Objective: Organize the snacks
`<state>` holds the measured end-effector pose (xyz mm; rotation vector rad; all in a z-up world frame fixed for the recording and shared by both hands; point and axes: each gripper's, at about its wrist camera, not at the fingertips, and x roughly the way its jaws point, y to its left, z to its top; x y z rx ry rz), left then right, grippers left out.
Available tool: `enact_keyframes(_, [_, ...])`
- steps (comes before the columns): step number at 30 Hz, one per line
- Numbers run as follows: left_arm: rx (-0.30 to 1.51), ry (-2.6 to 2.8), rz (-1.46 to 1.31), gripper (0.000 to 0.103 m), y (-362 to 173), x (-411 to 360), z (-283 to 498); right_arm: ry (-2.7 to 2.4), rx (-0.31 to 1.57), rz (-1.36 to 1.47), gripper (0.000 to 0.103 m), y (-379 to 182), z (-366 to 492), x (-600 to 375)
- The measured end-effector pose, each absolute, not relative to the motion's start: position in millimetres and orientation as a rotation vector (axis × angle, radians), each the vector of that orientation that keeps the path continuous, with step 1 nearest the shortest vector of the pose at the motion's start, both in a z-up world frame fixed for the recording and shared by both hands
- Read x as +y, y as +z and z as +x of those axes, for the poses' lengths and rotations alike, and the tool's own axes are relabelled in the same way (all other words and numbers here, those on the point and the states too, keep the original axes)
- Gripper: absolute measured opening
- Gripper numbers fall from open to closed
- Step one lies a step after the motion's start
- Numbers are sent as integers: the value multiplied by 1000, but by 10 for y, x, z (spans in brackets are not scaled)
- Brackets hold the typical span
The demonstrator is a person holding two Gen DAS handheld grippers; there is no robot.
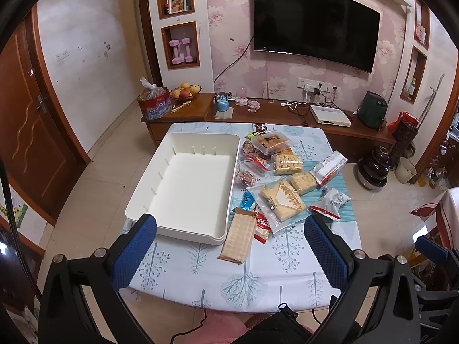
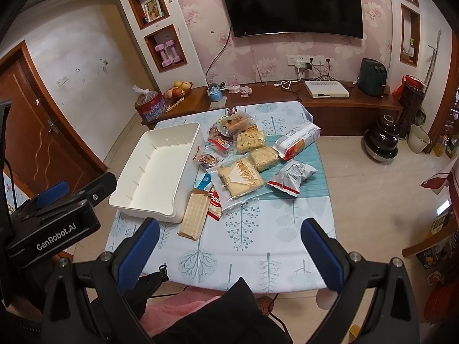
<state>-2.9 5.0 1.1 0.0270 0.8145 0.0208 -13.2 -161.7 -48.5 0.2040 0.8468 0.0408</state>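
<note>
Left gripper (image 1: 229, 246): jaws spread wide, nothing between the blue pads, held above the near edge of the desk.
Right gripper (image 2: 229, 246): jaws likewise parted and empty, raised over the near edge; in its view the left gripper's black body shows at the left, beside the bin.
Desk (image 1: 200, 281): covered in a pale cloth printed with blue-grey trees, with a teal striped mat under part of the snacks.
Cracker sleeve (image 1: 237, 236): long tan packet, nearest the jaws, lying just beside the bin's near right corner.
Storage bin (image 1: 137, 197): white, rectangular, empty (slotted ribs line its inner walls), on the left half of the desk.
Red-and-white packet (image 1: 262, 226): partly tucked under the clear bag next to it, touching the cracker sleeve.
Clear biscuit bag (image 1: 282, 202): flat, mid-pile, right of the bin.
Puffed-rice bars (image 1: 287, 163): two or three wrapped yellow blocks, behind the biscuit bag.
White pouch (image 2: 292, 176): crinkled, red-edged, on the teal mat at the pile's right.
White-and-orange pack (image 2: 299, 140): long, propped aslant at the far right of the pile.
Remaining snacks: small dark and red wrappers heaped at the far end, all outside the bin (labels too small to read).
Wooden cabinet (image 1: 272, 111): low, behind the desk, bearing a fruit bowl (image 1: 185, 91).
Television (image 1: 312, 23): dark screen on the floral wall above.
</note>
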Motion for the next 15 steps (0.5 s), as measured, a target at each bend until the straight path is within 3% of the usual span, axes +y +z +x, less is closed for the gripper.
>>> enact_keyframes(15, [822,32,8,102,-35,184,-124,60,819,171,100,-390,-157,-1583])
